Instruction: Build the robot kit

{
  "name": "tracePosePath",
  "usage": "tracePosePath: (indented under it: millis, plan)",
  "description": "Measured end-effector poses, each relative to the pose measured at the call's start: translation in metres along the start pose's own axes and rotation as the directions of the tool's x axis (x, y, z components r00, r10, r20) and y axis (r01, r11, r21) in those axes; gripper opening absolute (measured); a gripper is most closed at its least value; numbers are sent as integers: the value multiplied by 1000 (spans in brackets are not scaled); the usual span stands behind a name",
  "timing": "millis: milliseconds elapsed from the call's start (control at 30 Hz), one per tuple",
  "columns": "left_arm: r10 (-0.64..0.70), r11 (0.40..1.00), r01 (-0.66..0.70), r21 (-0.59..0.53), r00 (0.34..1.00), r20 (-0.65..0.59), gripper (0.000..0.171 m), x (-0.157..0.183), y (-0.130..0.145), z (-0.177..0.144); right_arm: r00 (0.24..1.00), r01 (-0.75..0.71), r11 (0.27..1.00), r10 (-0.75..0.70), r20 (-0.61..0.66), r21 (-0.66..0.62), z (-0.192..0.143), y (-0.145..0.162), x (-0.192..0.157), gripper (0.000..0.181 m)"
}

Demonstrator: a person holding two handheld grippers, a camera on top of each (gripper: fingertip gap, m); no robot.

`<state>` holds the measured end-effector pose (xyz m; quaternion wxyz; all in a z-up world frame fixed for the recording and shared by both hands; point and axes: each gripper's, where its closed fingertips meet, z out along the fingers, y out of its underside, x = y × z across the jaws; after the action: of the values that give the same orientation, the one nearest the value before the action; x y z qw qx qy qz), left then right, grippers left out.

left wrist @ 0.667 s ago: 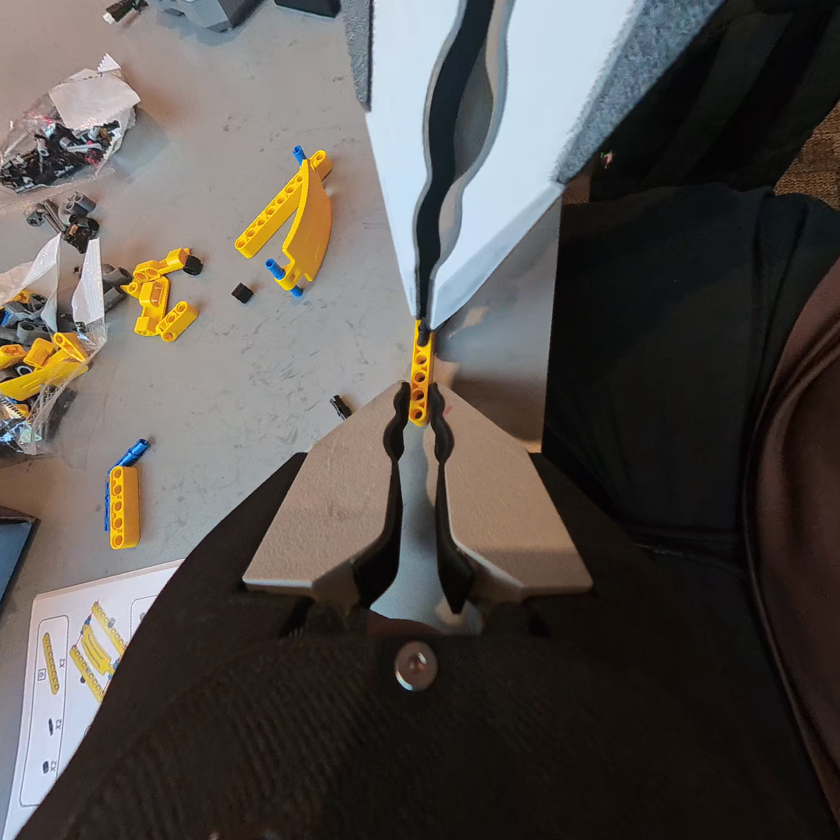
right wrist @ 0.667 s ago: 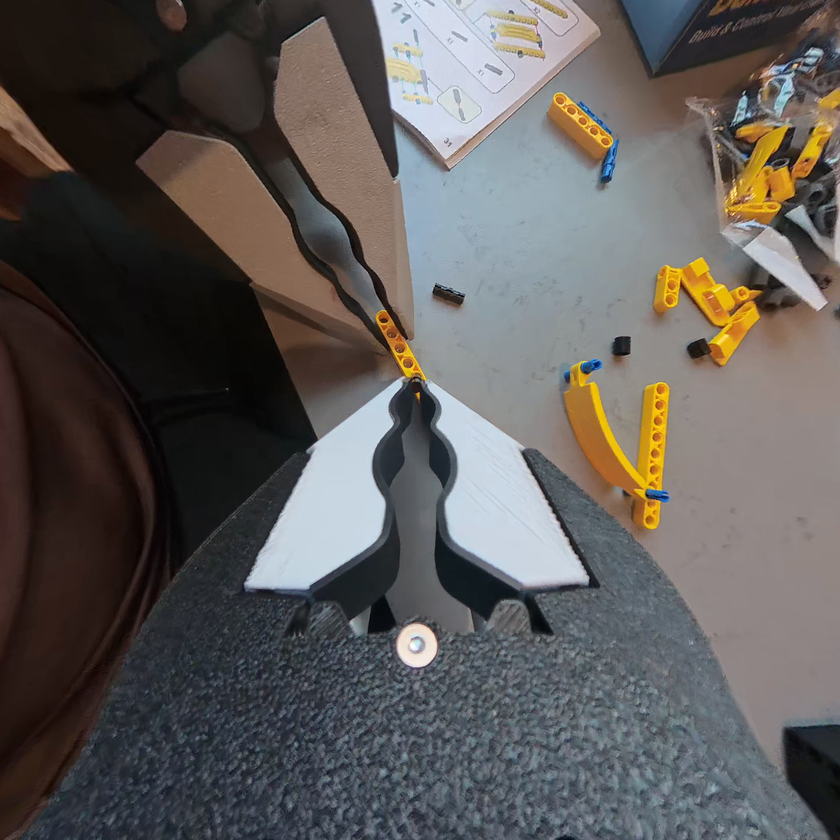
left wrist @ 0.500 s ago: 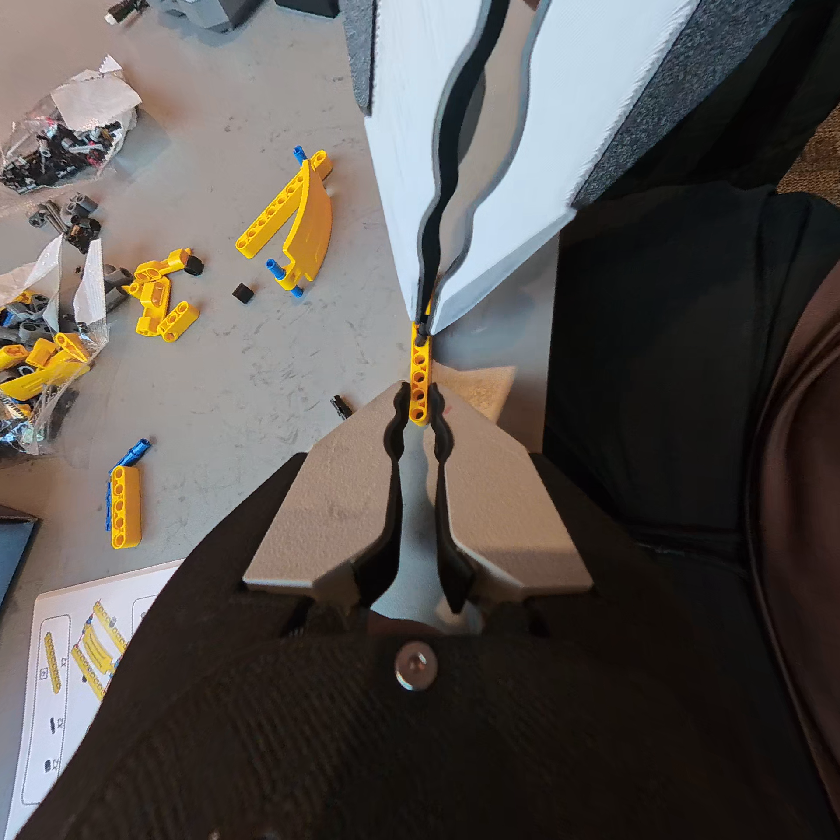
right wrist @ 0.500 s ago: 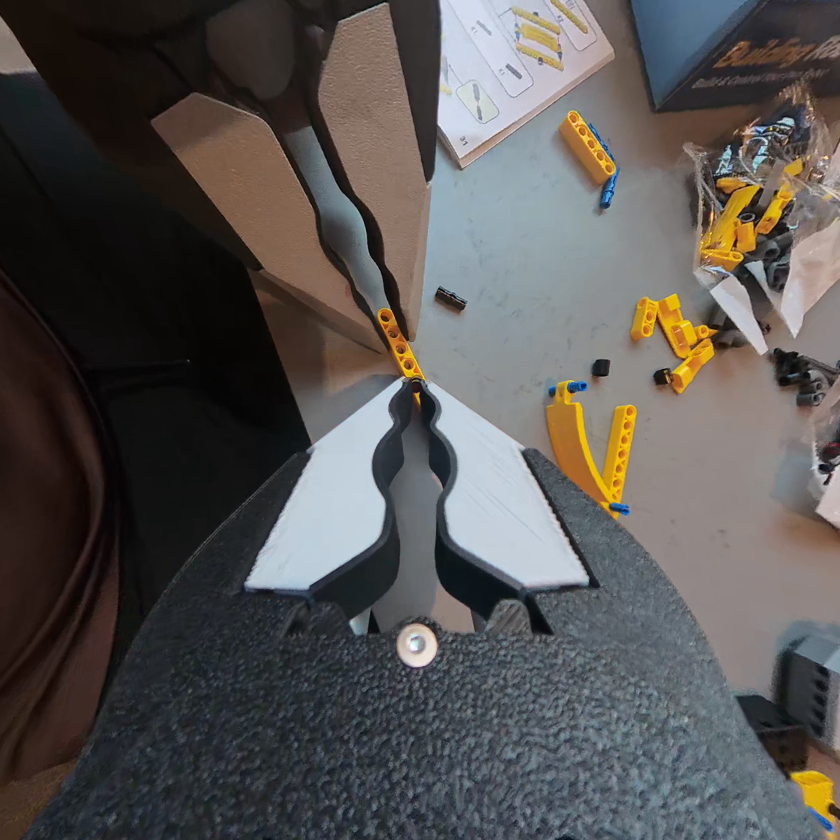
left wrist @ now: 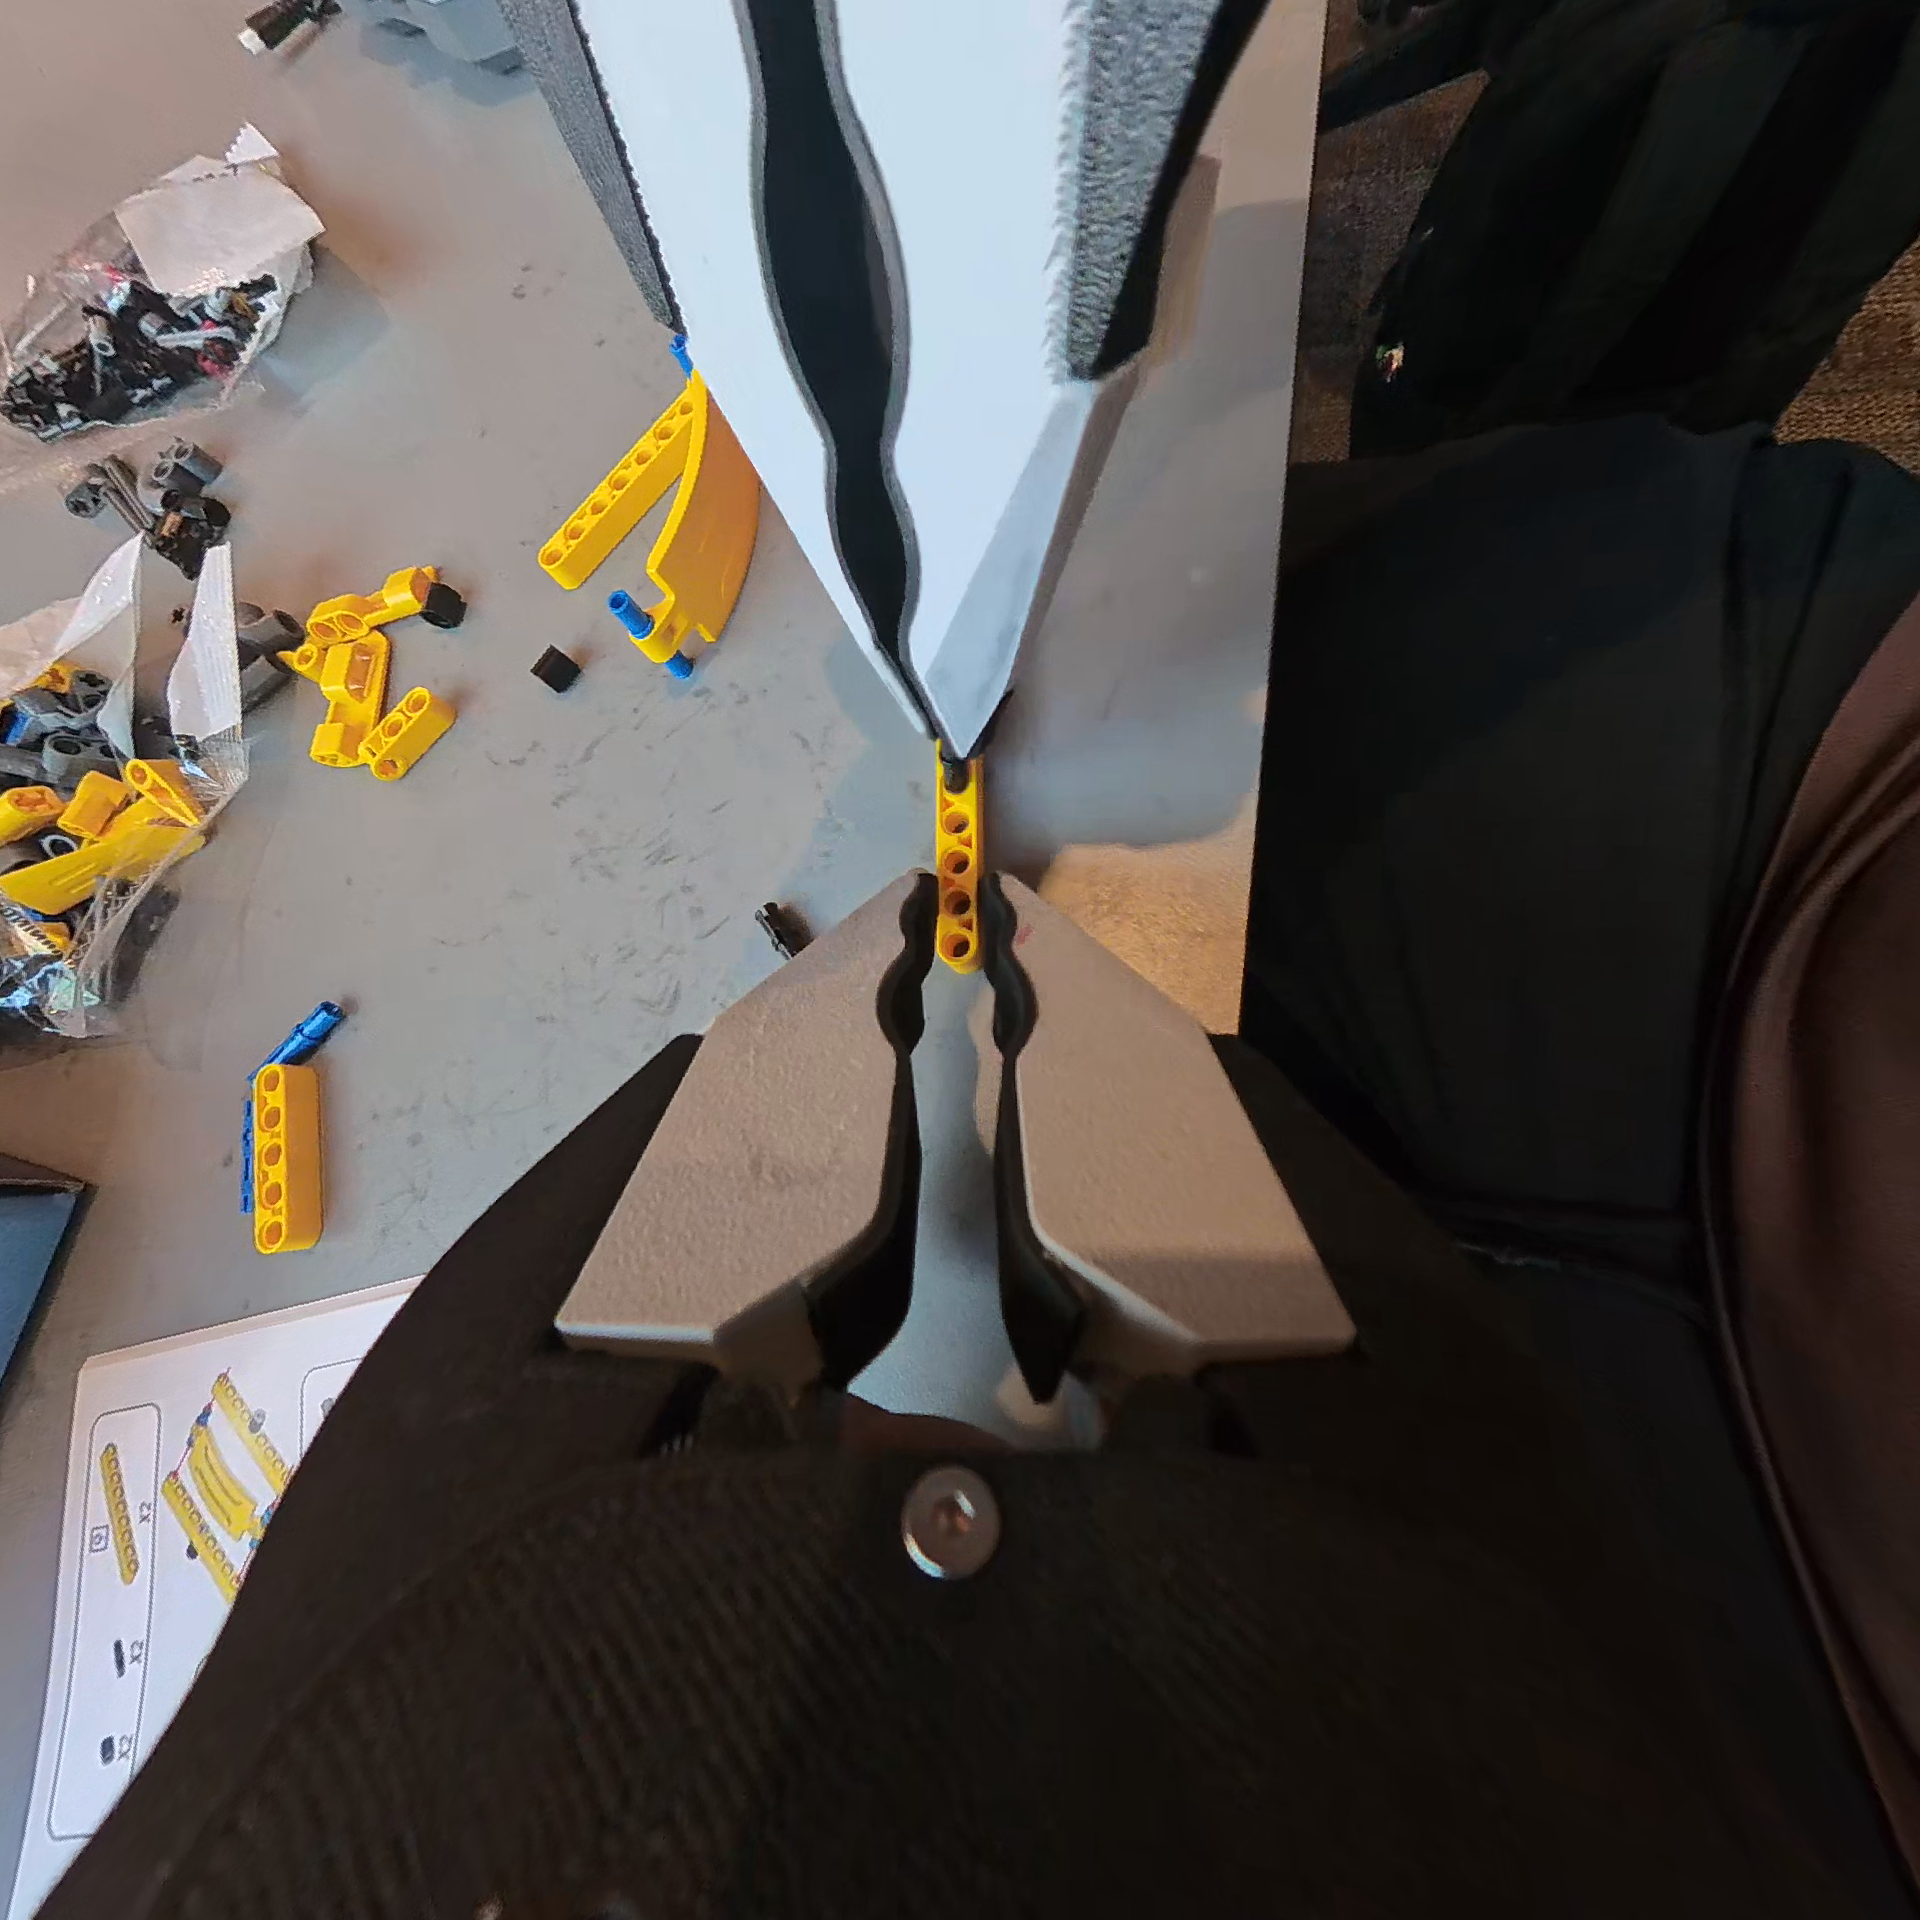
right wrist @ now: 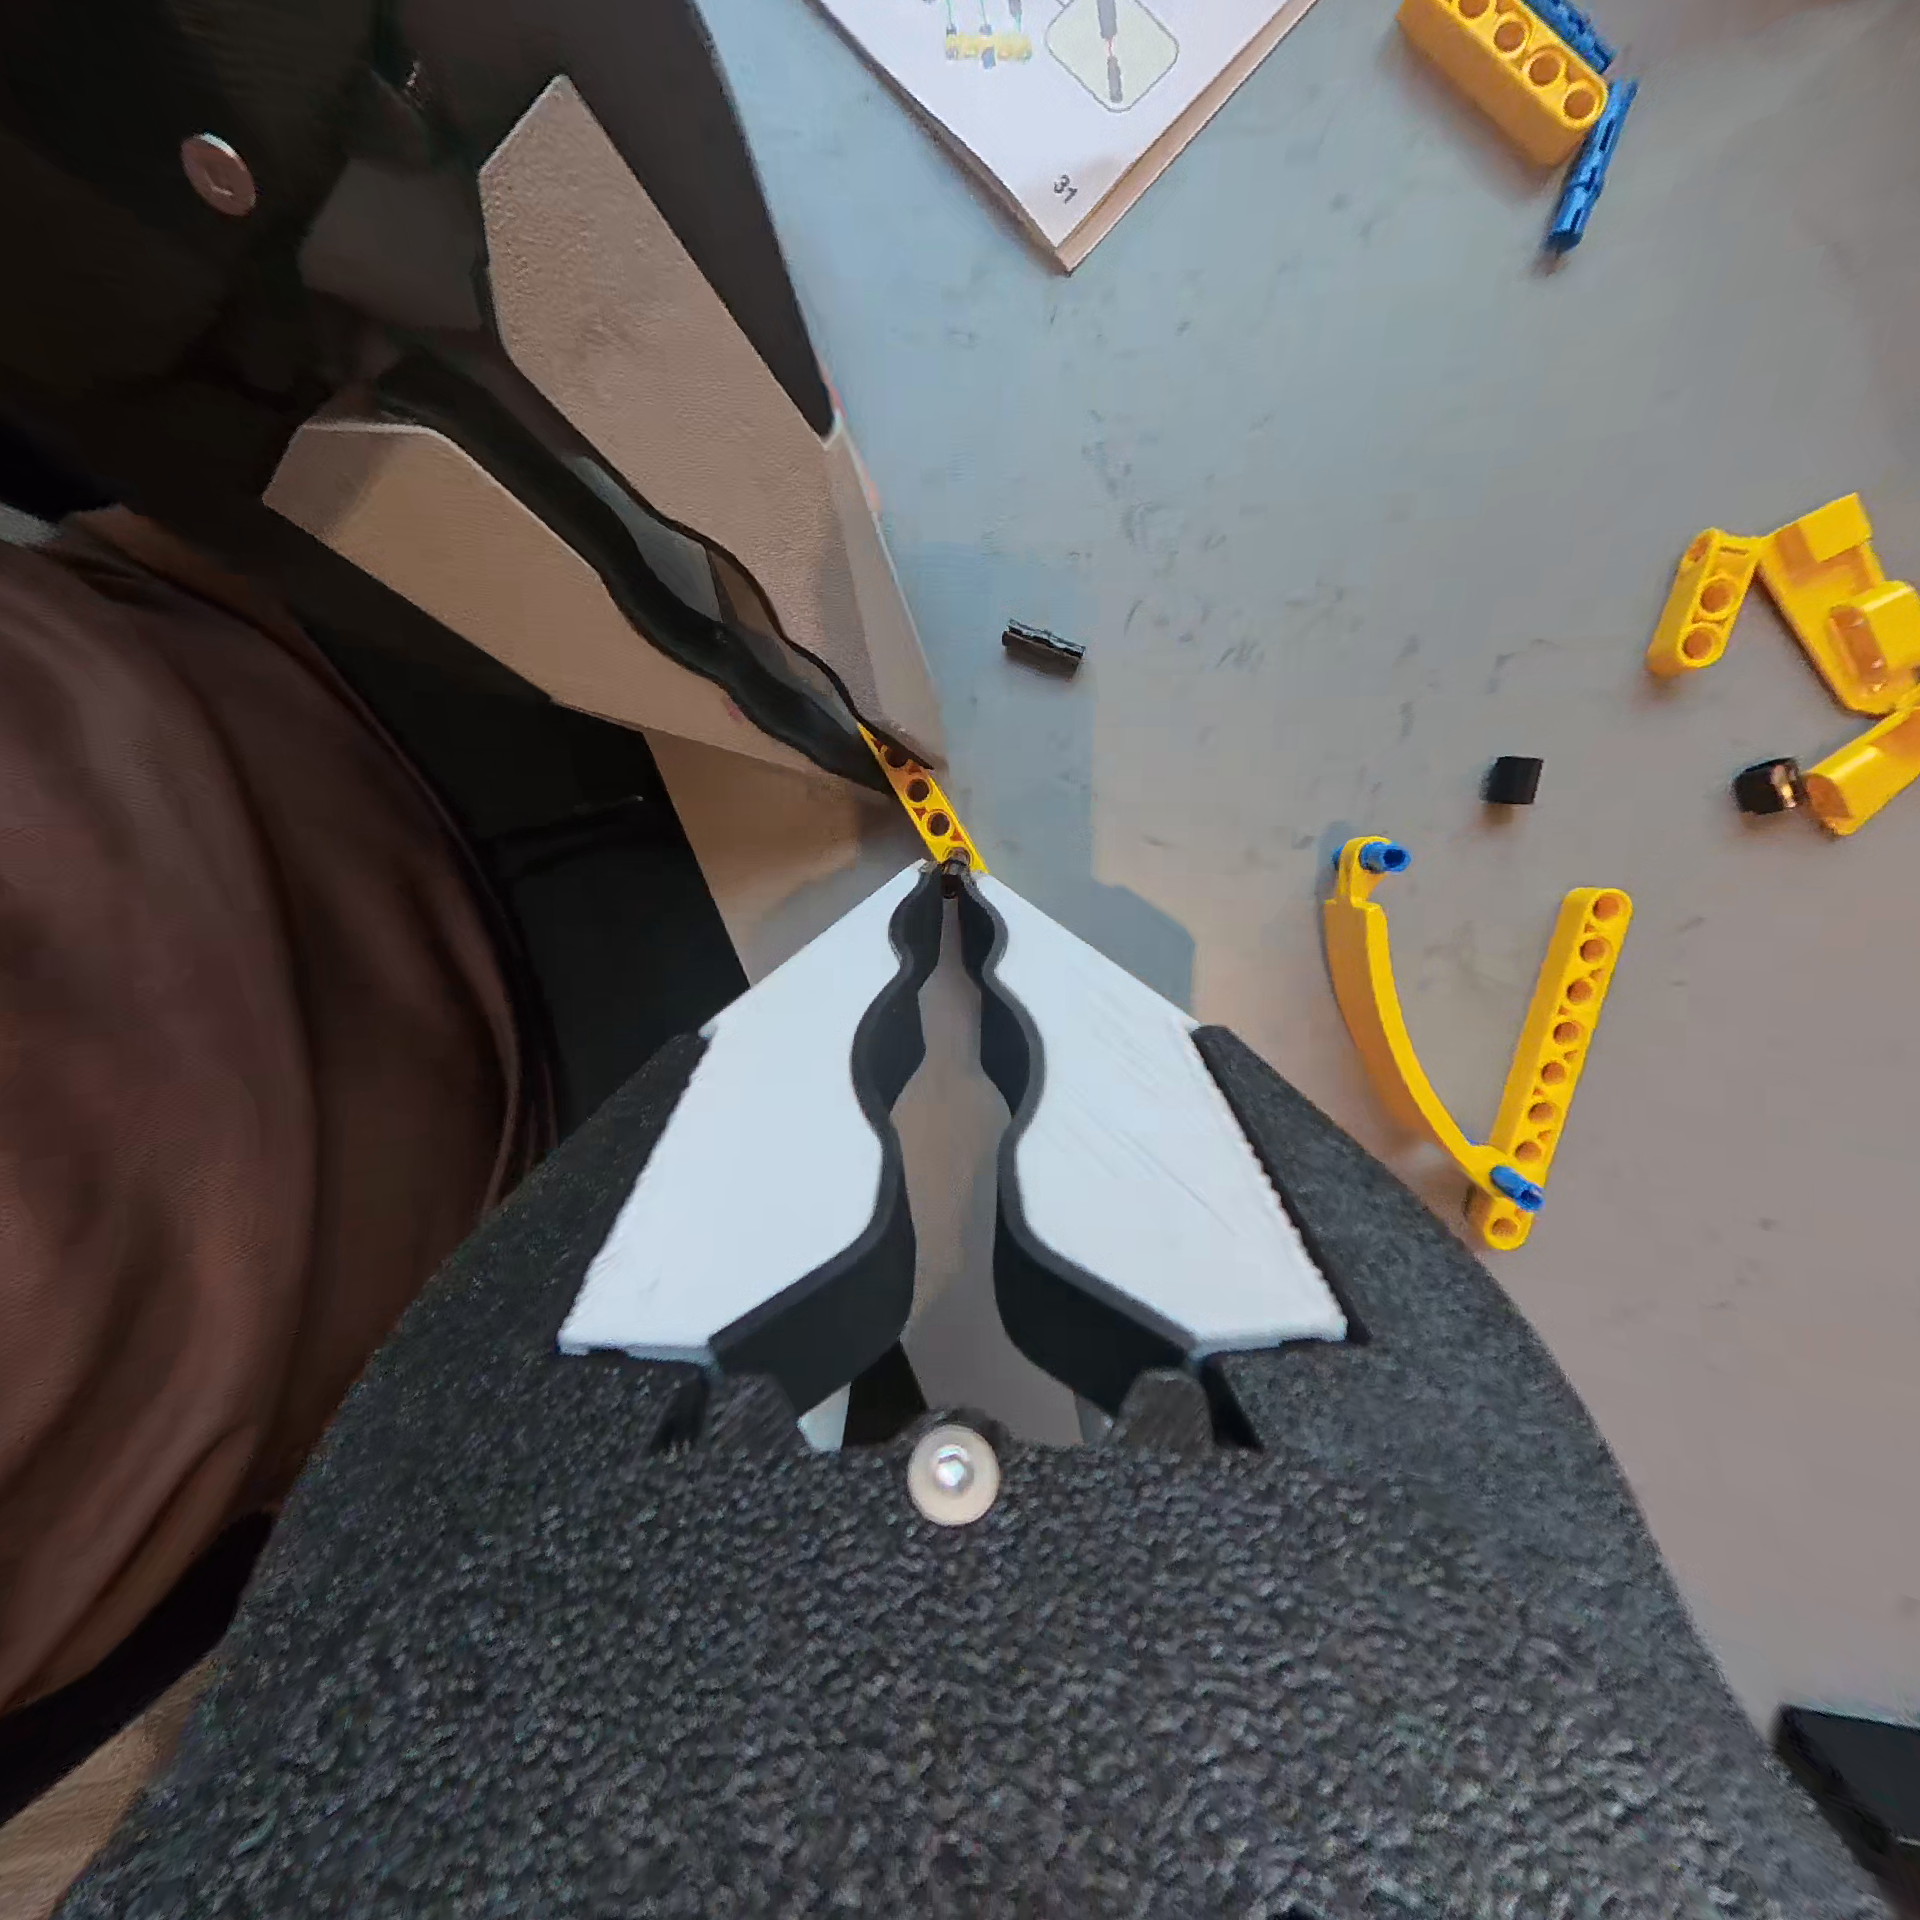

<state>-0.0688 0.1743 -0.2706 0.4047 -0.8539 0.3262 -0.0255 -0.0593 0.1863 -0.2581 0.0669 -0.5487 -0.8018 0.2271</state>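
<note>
My left gripper, with grey fingers, is shut on the near end of a short yellow beam with holes, held above the grey table near its edge. My right gripper, with white fingers, is shut on a small black pin that sits at the end hole of the yellow beam. The two grippers face each other tip to tip. The right gripper comes down from the top of the left wrist view. The left gripper enters the right wrist view from the upper left.
On the grey table lie a curved yellow panel assembly with blue pins, a loose black pin, a yellow beam with a blue piece, small yellow parts, bags of parts and an instruction booklet. A person's dark clothing lies beyond the table edge.
My right gripper has tilted and shifted a little while staying at the beam's far end. My left gripper keeps its hold on the beam and has not moved.
</note>
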Motion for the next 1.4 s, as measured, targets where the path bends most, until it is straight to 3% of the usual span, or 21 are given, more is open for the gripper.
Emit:
tracePosePath:
  millis: [33, 200, 600, 1067, 1400]
  plan:
    - [0, 1000, 0, 0, 1000, 0, 5, 0, 0, 0, 1000, -23, 1000, 23, 19, 8, 0, 0, 0, 2]
    - [-5, 1000, 5, -2, 1000, 4, 5, -1, 0, 0, 999, -20, 1000, 20, 30, 13, 1, -3, 4, 2]
    - [-13, 1000, 13, -2, 1000, 0, 5, -1, 0, 0, 995, 98, 990, -98, 2, -104, 1, -5, 1, 2]
    - [-13, 1000, 13, -2, 1000, 2, 5, -2, 0, 0, 995, 96, 979, -98, -6, -182, 1, -5, 3, 2]
    - [-12, 1000, 12, -2, 1000, 3, 5, -2, 0, 0, 998, 64, 992, -64, 7, -109, 4, -9, 2, 2]
